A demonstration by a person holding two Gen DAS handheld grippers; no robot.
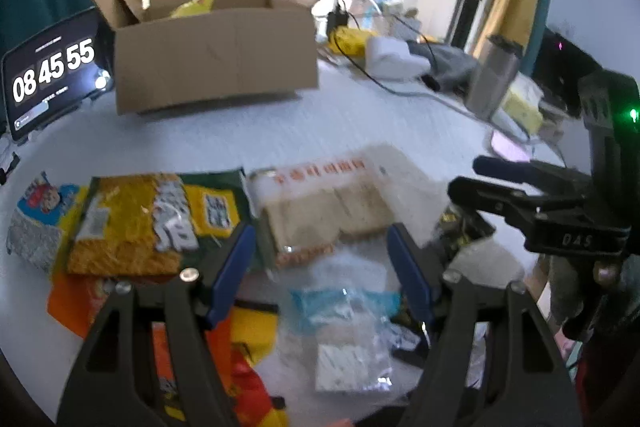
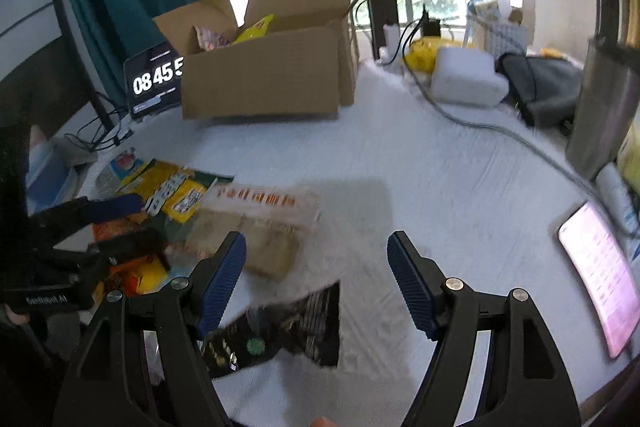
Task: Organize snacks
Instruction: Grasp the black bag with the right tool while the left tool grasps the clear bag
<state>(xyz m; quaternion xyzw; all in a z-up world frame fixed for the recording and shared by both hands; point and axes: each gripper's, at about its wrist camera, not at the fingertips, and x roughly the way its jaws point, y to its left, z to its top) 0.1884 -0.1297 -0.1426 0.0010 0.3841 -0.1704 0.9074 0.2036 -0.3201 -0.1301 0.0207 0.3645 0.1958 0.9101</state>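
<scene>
An open cardboard box point(image 1: 212, 63) stands at the back of the white table, with a yellow snack bag point(image 1: 194, 5) inside; it also shows in the right wrist view point(image 2: 264, 79). Snack packs lie in front: a clear bread pack with orange print point(image 1: 328, 203) point(image 2: 256, 227), a yellow-green noodle pack point(image 1: 156, 219), a clear blue-white pouch point(image 1: 344, 331), an orange-red bag point(image 1: 236, 355) and a black snack bag point(image 2: 280, 331). My left gripper point(image 1: 320, 259) is open above the bread pack and pouch. My right gripper point(image 2: 316, 267) is open above the black bag.
A tablet clock point(image 1: 52, 75) stands left of the box. Cables, a white block point(image 2: 466, 79), a dark bag point(image 2: 544, 87), a steel tumbler point(image 2: 604, 107) and a pink-lit phone point(image 2: 600, 275) crowd the back and right side of the table.
</scene>
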